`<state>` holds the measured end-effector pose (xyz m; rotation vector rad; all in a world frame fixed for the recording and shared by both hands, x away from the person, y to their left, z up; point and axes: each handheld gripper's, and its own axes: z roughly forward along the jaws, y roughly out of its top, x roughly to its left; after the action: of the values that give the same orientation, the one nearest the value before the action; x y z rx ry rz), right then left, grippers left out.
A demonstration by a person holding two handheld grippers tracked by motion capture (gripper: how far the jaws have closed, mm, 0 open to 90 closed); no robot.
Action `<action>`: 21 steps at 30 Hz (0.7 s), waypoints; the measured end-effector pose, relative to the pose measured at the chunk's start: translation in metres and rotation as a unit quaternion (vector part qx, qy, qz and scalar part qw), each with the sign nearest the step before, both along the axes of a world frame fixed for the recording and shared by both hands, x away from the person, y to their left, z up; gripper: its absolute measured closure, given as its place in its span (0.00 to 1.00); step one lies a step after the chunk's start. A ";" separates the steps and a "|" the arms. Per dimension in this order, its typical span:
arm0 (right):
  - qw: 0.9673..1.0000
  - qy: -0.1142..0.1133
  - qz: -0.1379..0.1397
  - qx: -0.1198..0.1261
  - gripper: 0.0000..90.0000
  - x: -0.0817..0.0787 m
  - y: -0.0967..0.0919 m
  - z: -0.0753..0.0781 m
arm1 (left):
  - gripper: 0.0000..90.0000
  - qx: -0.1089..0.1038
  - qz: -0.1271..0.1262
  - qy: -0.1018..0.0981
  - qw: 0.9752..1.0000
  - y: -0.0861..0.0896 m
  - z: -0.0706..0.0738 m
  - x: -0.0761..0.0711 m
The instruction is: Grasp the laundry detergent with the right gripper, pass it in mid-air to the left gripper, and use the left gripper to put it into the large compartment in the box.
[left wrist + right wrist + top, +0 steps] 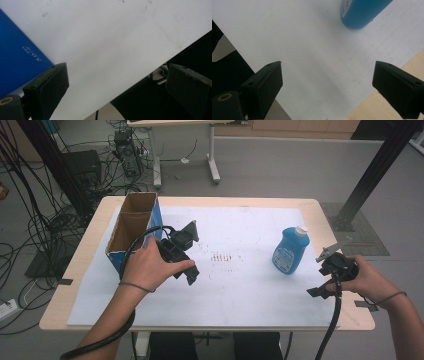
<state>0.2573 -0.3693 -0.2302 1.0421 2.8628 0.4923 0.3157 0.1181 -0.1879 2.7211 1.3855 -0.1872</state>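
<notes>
White sheet [240, 285] carries a blue bottle [290, 251]; left tongs [117, 82] and right tongs [327, 82] gape empty.

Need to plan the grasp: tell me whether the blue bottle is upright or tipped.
Upright: the blue bottle stands on its base on the white sheet, white cap on top.

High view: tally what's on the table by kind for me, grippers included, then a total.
Blue bottle: 1
Open cardboard box: 1
White sheet: 1
Grippers: 2, the left gripper and the right gripper, both open and holding nothing
Total: 5
</notes>
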 end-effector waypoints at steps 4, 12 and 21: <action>1.000 -0.009 -0.012 0.004 0.10 -0.003 -0.005 -0.003 | 0.06 -0.014 -0.006 0.003 1.000 -0.001 -0.004 0.004; 0.999 -0.023 -0.029 0.021 0.09 -0.006 -0.011 -0.013 | 0.06 -0.033 -0.013 0.002 0.999 0.001 -0.011 0.009; 0.997 -0.033 -0.046 0.046 0.08 -0.009 -0.018 -0.024 | 0.06 -0.047 -0.026 0.002 0.999 0.001 -0.019 0.010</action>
<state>0.2484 -0.3876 -0.2543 1.1428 2.7434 0.6440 0.3253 0.1194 -0.2071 2.6827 1.2753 -0.2533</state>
